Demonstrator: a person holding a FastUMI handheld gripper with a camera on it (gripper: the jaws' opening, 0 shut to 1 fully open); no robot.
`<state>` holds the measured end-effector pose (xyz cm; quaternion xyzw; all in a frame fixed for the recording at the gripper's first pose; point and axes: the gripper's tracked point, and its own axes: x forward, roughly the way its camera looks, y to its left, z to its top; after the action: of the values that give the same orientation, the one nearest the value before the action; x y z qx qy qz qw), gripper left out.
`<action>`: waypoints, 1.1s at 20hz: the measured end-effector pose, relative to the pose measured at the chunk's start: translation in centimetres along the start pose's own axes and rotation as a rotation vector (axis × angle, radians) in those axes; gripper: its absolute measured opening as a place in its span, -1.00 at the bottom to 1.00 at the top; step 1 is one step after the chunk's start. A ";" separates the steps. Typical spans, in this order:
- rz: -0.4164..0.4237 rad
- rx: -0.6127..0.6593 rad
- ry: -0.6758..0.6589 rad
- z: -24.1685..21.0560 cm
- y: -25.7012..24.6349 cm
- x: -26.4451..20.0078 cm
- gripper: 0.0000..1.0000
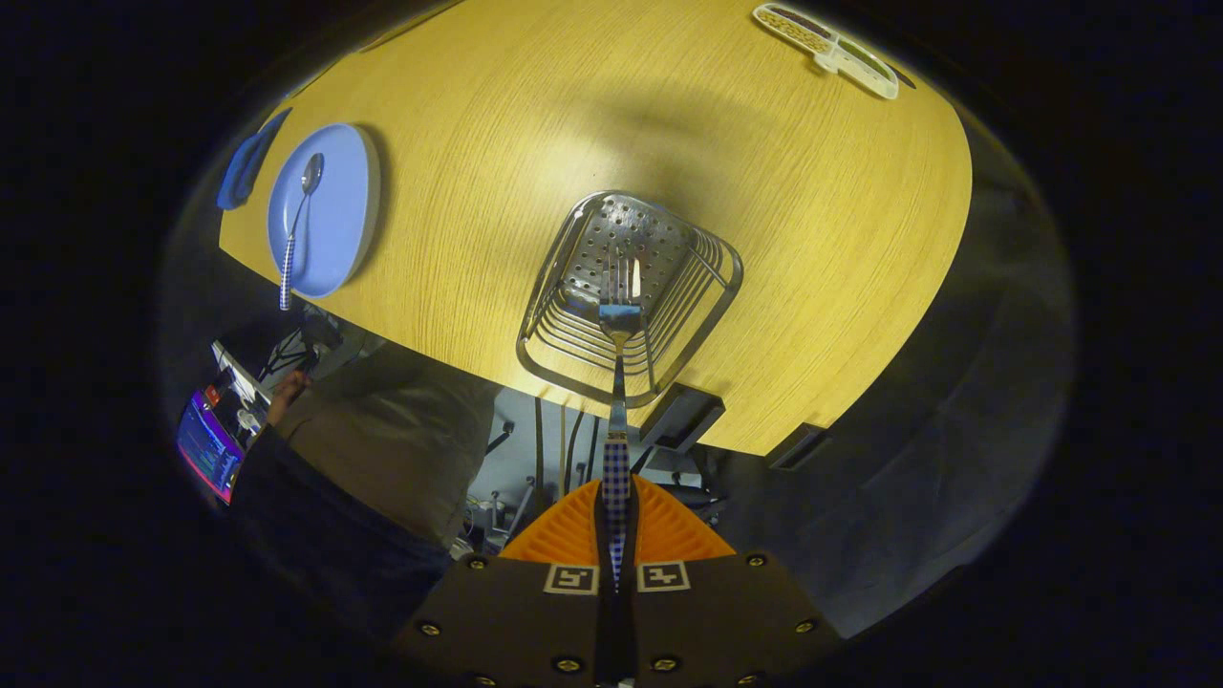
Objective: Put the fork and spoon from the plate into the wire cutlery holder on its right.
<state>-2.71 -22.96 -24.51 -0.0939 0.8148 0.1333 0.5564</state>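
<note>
My gripper (616, 521) is shut on the checked handle of the fork (619, 382). The fork points straight ahead, tines down toward the wire cutlery holder (564, 358), and its head sits over the holder's perforated base. The holder stands on the wooden table near its edge, directly beyond my fingers. Far off to the left the blue plate (339, 205) lies on the table with the spoon (298, 225) on it; the spoon's checked handle sticks out past the plate's rim and the table edge.
A blue cloth (244, 172) lies beside the plate. A white divided tray (829, 43) with food sits at the far side of the table (535, 134). A person (382, 449) stands below the table edge, left of my fingers, near a lit screen (205, 449).
</note>
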 end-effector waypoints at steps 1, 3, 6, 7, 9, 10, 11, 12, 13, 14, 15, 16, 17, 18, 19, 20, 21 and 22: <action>-0.002 0.002 0.019 0.2 -0.1 0.0 -0.99; 0.000 0.005 0.036 0.6 -0.3 0.3 -0.99; 0.012 0.018 0.049 1.5 -0.3 0.2 -0.99; 0.006 0.025 0.057 1.8 -0.6 0.1 -0.99; 0.006 0.044 0.076 2.4 -0.7 0.0 -0.99; 0.007 0.050 0.083 2.7 -0.8 0.2 -0.99; 0.008 0.056 0.089 2.9 -0.9 0.3 -0.99; 0.012 0.067 0.096 2.8 -0.7 0.5 -0.99; 0.009 0.065 0.105 2.8 -0.7 0.6 -0.89; 0.002 0.056 0.105 3.1 -0.8 0.5 -0.89; -0.004 0.051 0.106 3.1 -0.8 0.4 -0.89; -0.009 0.049 0.104 3.2 -0.9 0.3 -0.89; -0.009 0.053 0.099 3.4 -0.9 0.2 -0.89; -0.001 0.063 0.096 3.4 -0.6 0.3 -0.78; 0.005 0.070 0.090 3.4 -0.3 0.3 -0.78; 0.005 0.069 0.086 3.4 -0.2 0.2 -0.78; 0.002 0.070 0.084 3.5 -0.3 0.1 -0.78; 0.004 0.075 0.078 3.5 -0.3 0.0 -0.78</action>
<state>0.45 -22.12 -25.74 -0.0765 0.8405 0.1001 0.5269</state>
